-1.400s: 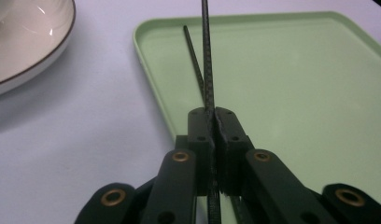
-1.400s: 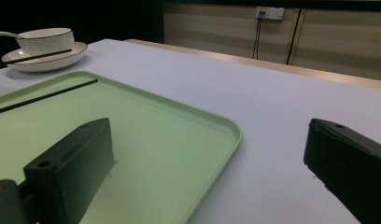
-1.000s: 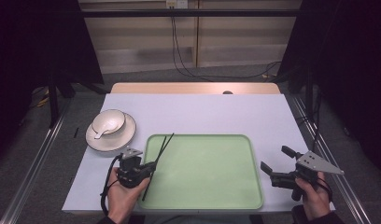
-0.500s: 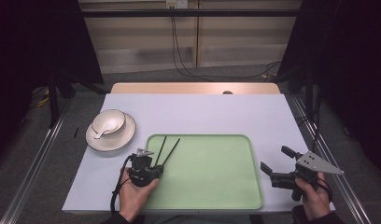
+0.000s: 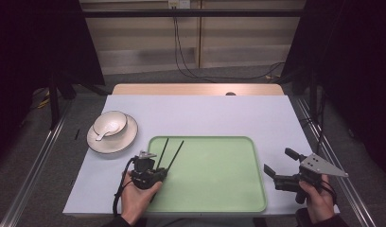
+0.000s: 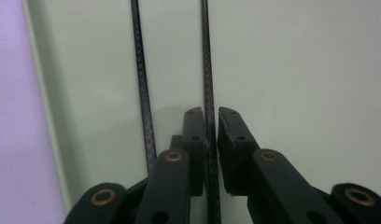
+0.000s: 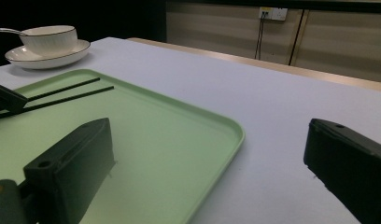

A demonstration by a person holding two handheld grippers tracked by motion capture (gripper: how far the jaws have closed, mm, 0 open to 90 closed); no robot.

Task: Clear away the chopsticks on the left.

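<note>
Item 1, far left: white bowl (image 5: 110,124) with a dark rim, seated on a white saucer (image 5: 112,137); a white spoon (image 5: 102,137) rests in the bowl, handle over the rim. Both stand on the pale cloth-covered surface (image 5: 219,113), just left of the tray's far-left corner. In the right gripper view the bowl (image 7: 49,40) and saucer (image 7: 46,57) stand beyond the tray.

Item 2, left claw (image 5: 159,171): held in the person's left hand (image 5: 136,196), which comes in from the bottom edge, palm under the body, cable looping down the wrist. It sits at the tray's left edge, pointing away from the person and slightly right. In the left gripper view the left claw (image 6: 212,123) is nearly pressed together, pinching one black chopstick (image 6: 208,70) between its pads. The second chopstick (image 6: 142,79) lies just beside it to the left, outside the jaws; whether anything grips it lower down cannot be told.

Item 3, centre: green tray (image 5: 238,198), rectangular with rounded corners, flat on the surface. The two chopsticks (image 5: 168,152) fan out from the claw over its near-left part.

Item 4, right claw (image 5: 279,161): held in the right hand (image 5: 316,201) off the tray's right edge, low over the surface, pointing left and away. Jaws spread wide, holding nothing; in the right gripper view the right claw (image 7: 207,163) frames the tray's corner (image 7: 226,126).
</note>
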